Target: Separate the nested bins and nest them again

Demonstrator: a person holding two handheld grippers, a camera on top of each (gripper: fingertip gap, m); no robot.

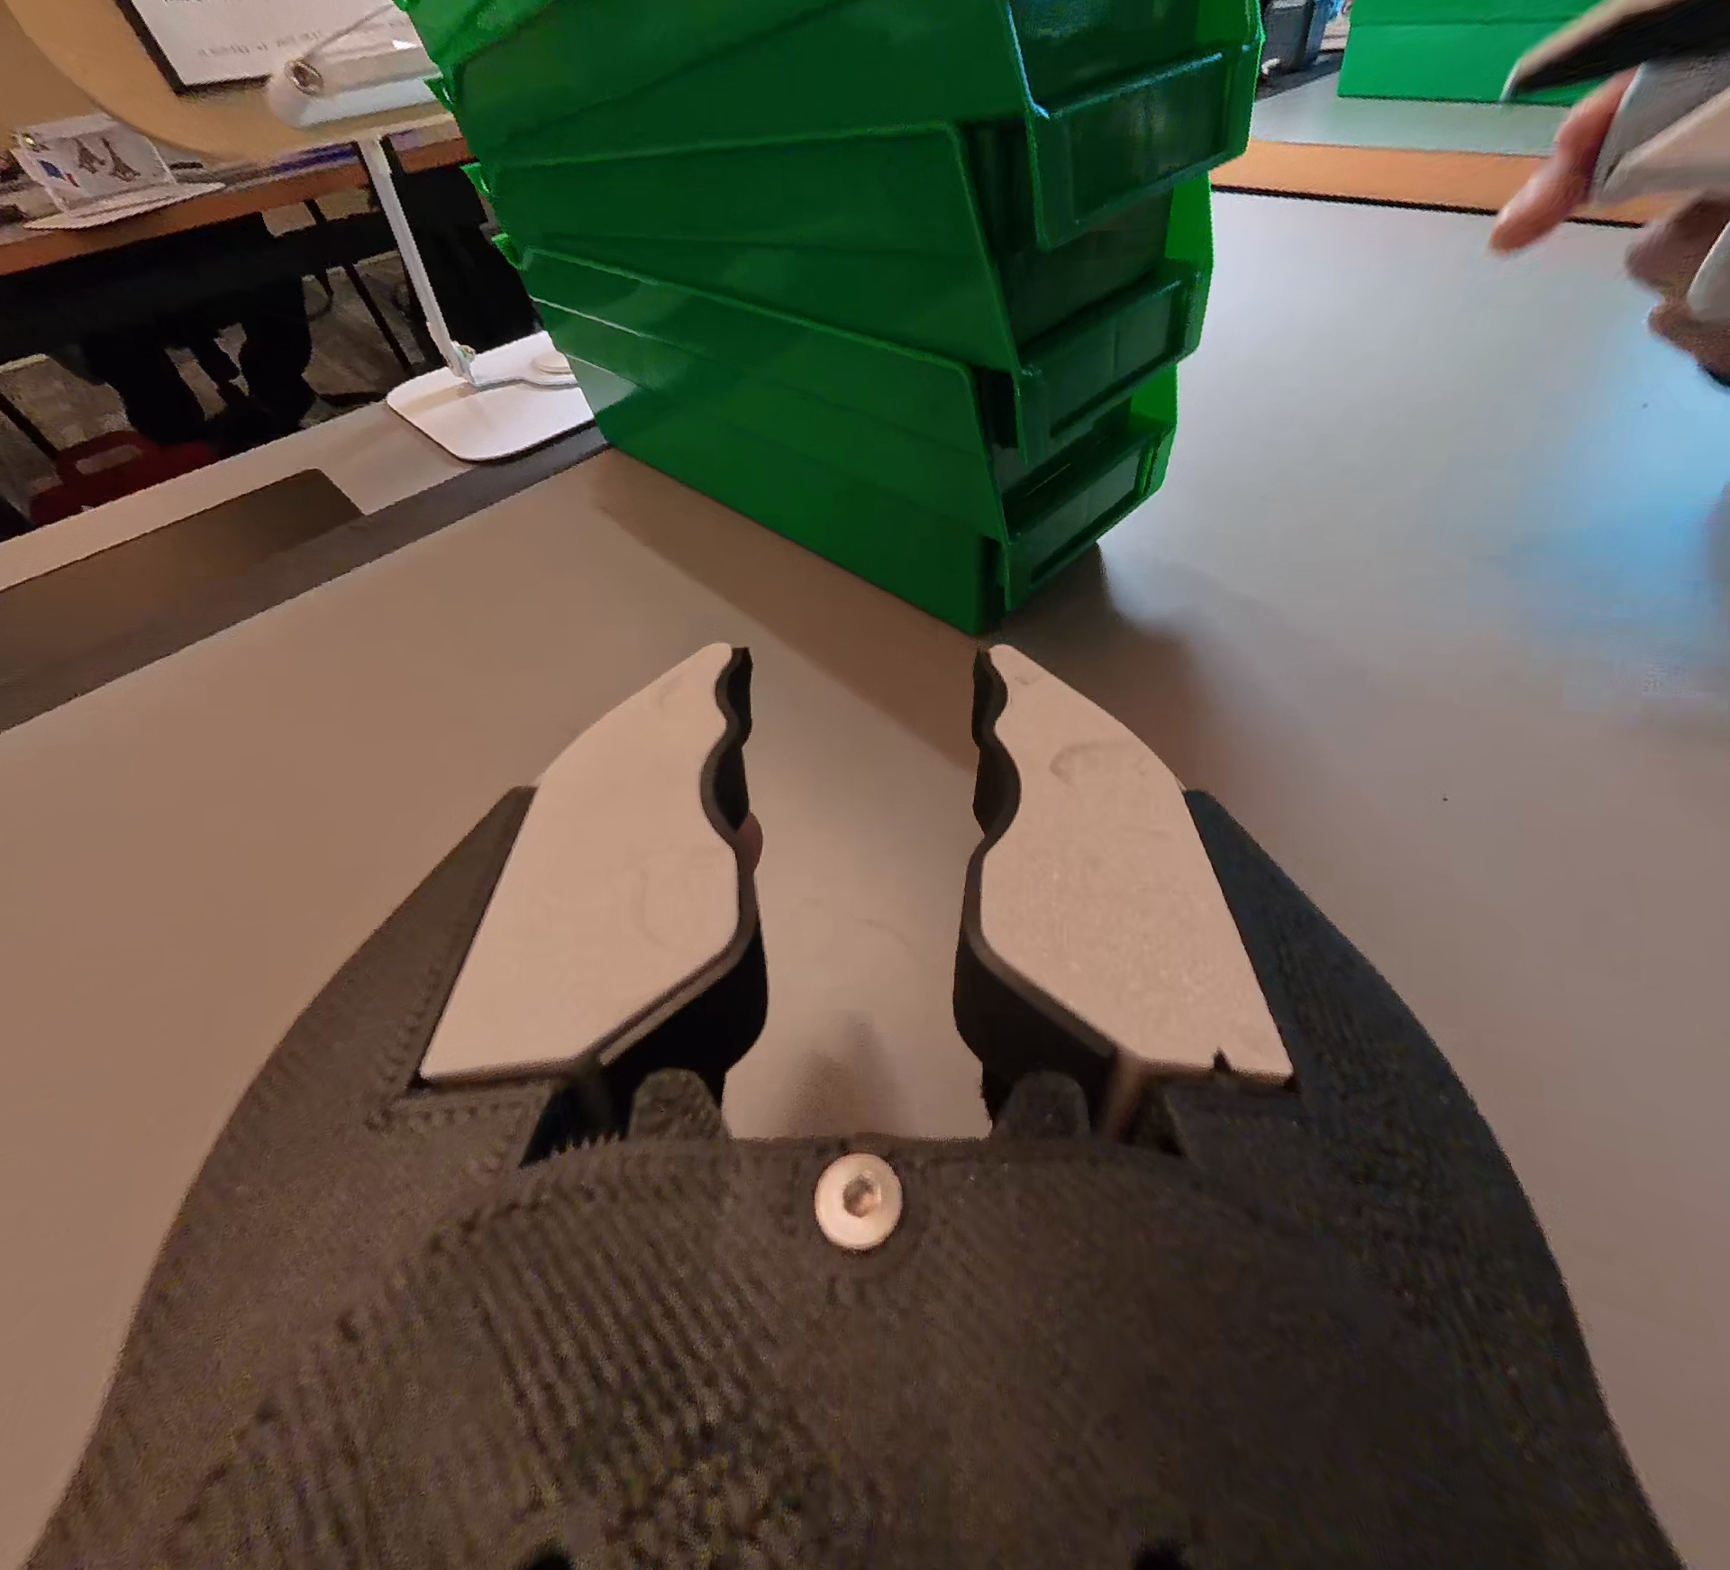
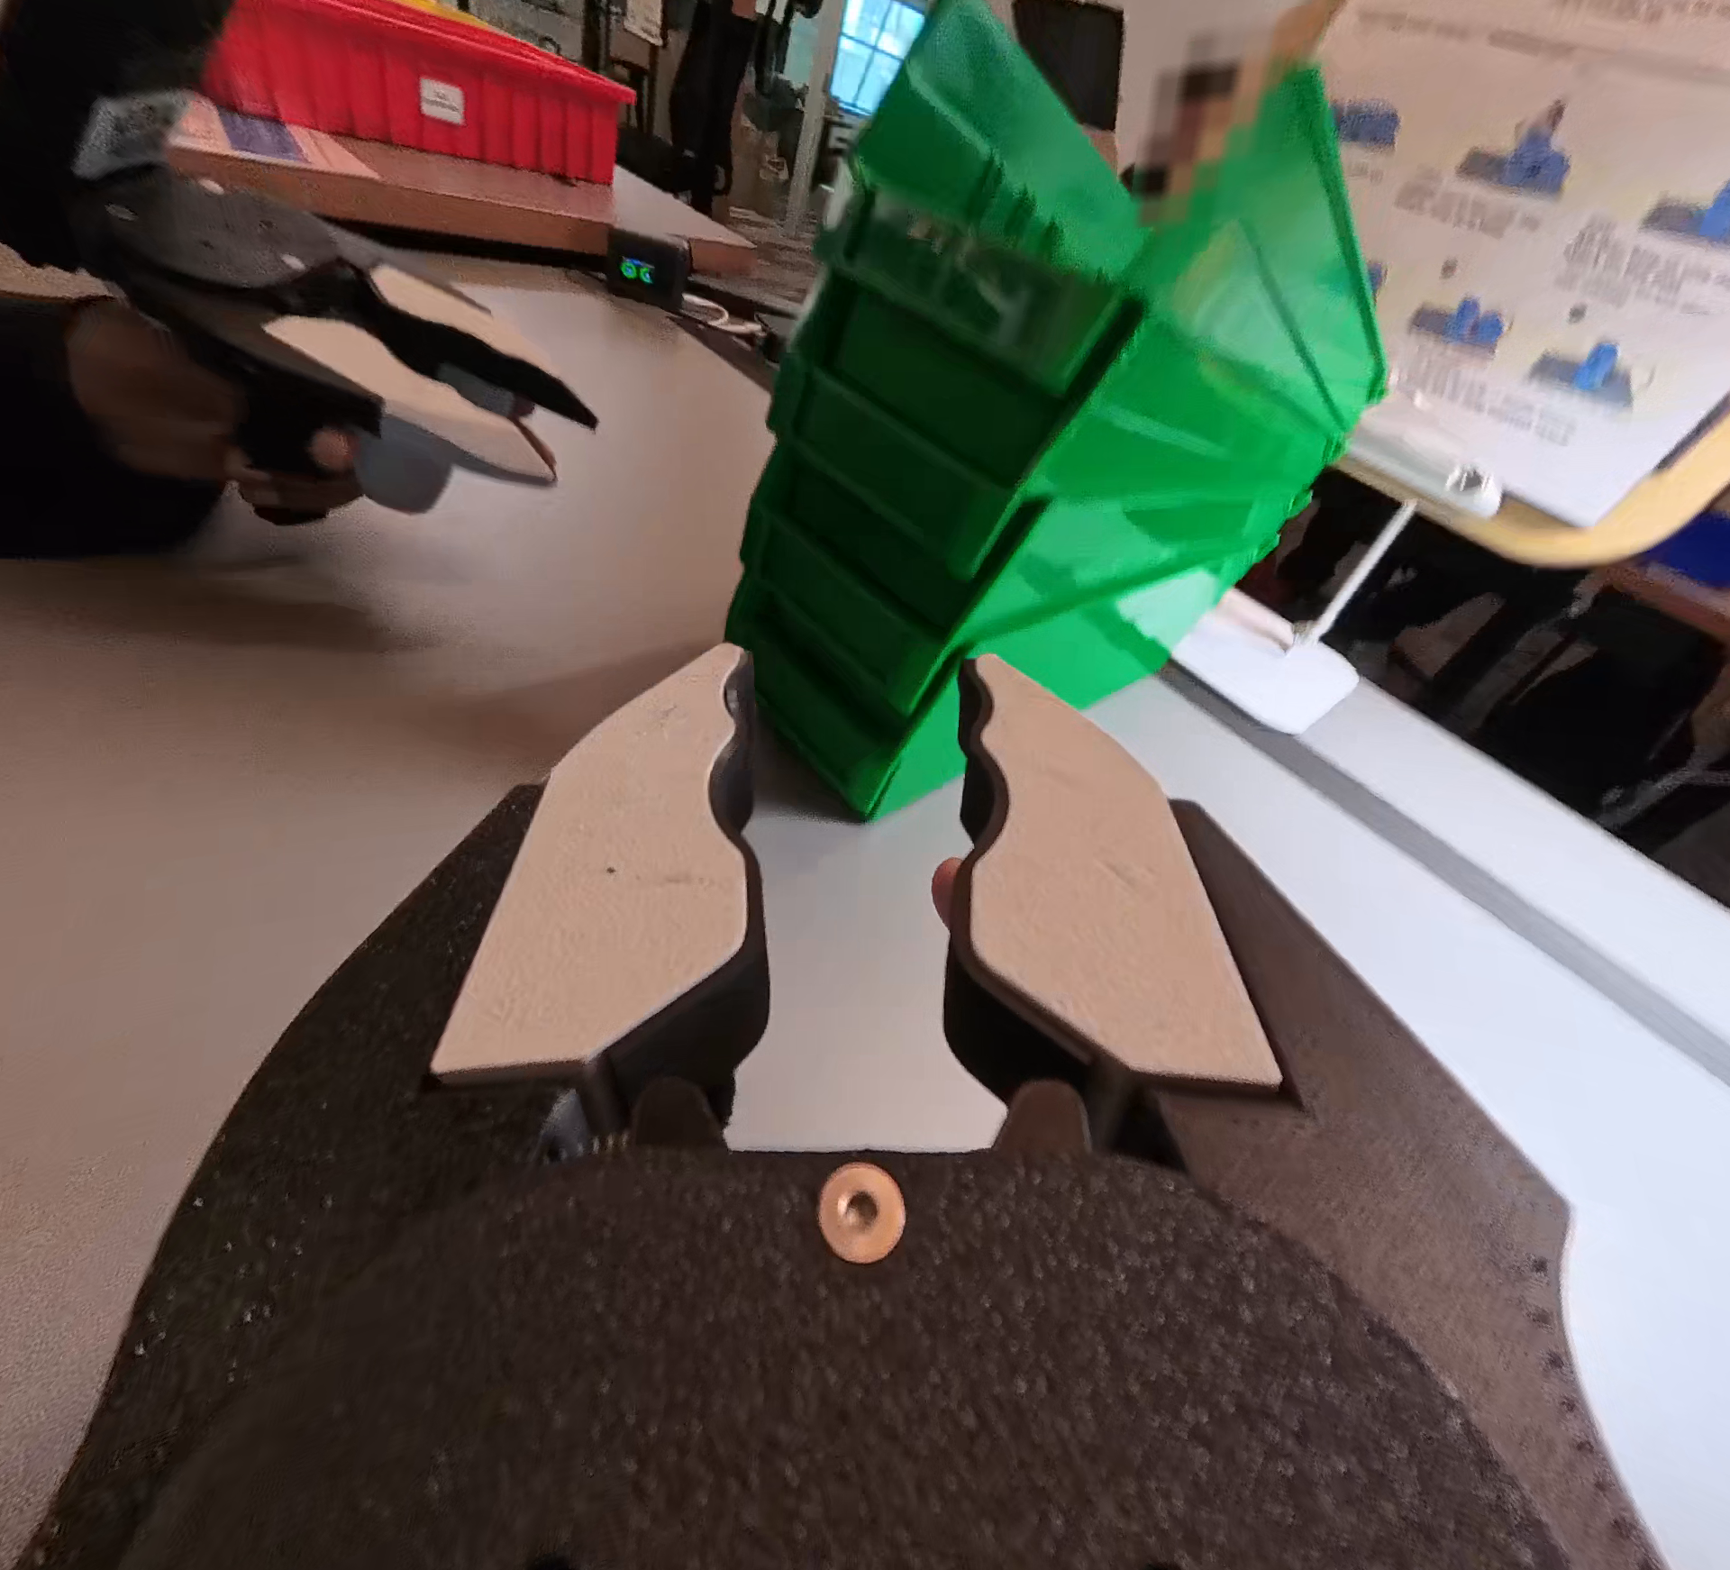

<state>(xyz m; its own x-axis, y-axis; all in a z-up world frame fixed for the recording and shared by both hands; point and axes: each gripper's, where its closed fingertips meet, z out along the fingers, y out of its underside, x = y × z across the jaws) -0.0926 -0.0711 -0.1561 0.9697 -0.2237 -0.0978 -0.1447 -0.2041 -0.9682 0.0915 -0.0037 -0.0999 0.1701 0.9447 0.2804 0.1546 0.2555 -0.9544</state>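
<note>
both grippers are empty with jaws apart: my left gripper (image 1: 861,664) sits low over the grey table (image 1: 1404,682), my right gripper (image 2: 852,673) likewise, nothing between the fingers of either. the stack of nested green bins (image 1: 843,261) stands on the table straight ahead of the left gripper, a little right of its centreline, still fully nested, several bins deep, none pulled out yet. in the left wrist view i'm looking at a front corner of the stack, label-slot fronts facing right, long sides running back and left. in the right wrist view the same stack (image 2: 983,448) rises just past the fingertips, bottom corner showing right between them, stack leaning in the frame from camera tilt and blurred. judging by that, right gripper is the nearer one, nearly at the base; left gripper (image 2: 468,392) shows off to the left in that view, held well apart from the bins. key relation: stack axis is vertical, so bins come off upward; i'd guess one gripper pins the lower bins and the other lifts a top rim. a white lamp base (image 1: 487,411) sits just behind the stack, worth avoiding. separation not started.
</note>
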